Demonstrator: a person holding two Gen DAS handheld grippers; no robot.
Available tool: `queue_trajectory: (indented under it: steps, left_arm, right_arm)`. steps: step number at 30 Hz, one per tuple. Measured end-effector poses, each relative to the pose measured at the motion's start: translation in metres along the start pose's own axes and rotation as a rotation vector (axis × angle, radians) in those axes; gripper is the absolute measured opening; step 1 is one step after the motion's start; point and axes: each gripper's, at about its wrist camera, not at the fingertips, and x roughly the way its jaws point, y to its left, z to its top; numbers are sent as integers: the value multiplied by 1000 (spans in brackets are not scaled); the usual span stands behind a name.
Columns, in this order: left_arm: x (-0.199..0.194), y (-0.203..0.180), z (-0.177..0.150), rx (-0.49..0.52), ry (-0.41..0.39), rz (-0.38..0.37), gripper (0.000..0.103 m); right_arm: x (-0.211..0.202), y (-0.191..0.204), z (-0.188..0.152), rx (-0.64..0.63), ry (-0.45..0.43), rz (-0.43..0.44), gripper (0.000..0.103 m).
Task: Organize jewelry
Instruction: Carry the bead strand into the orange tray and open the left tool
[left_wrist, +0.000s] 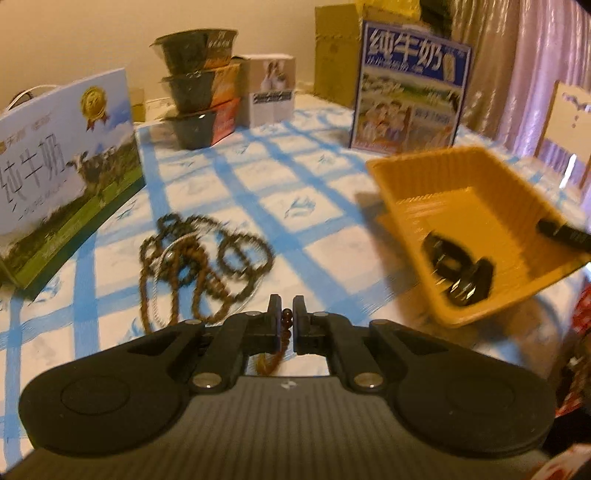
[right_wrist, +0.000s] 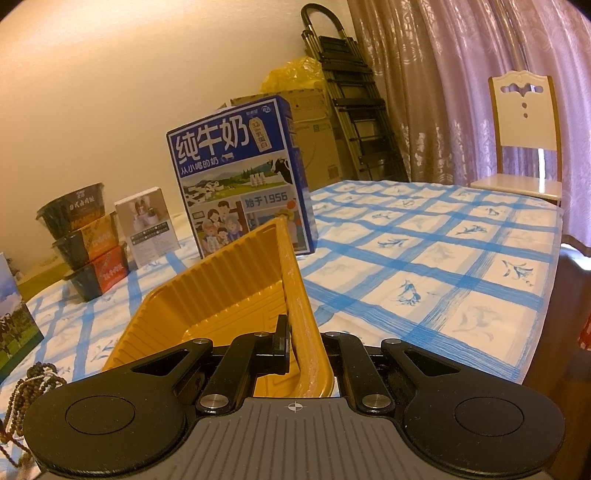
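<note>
1. Jewelry is split: a beaded strand (left_wrist: 287, 334) is pinched between the pressed-together jaws of the left gripper (left_wrist: 287, 314) at lower centre, while a bead pile (left_wrist: 199, 258) lies on the checked cloth (left_wrist: 314, 206) at centre left.
2. The yellow tray (left_wrist: 476, 206), at right, is held tilted by its wall, clamped in the right gripper (right_wrist: 295, 343).
3. The strand should be carried over the tray's rim, beside the dark pieces (left_wrist: 458, 266), before release.
4. Tilt should be kept gentle, or the contents may slide.

We see a table (right_wrist: 424, 258) under a blue-checked cloth. On it stand a blue milk carton (right_wrist: 240, 173), three stacked bowls (right_wrist: 86, 240) and a small white box (right_wrist: 147, 225). A chair (right_wrist: 524, 136), ladder (right_wrist: 354, 92) and curtain (right_wrist: 443, 74) sit behind.
</note>
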Motion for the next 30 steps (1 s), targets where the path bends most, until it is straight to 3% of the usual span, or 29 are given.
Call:
queue_trajectory:
  steps: [8,12,19,30]
  left_arm:
    - [-20,-14,29,-39,-35,-109,5]
    - [-22,-36,41,-20,-58,-157,5]
    - [-13,-80,62,-12,-74,-307,5]
    - [41,-137,58,-66,50,-428,5]
  right_arm:
    - [0,3,1,5,2,5,7]
    - [0,4,1,3,2,7,7]
    - [-2,10,3,-7,-4,9,7]
    - [-2,11,4,-2,-1,12,7]
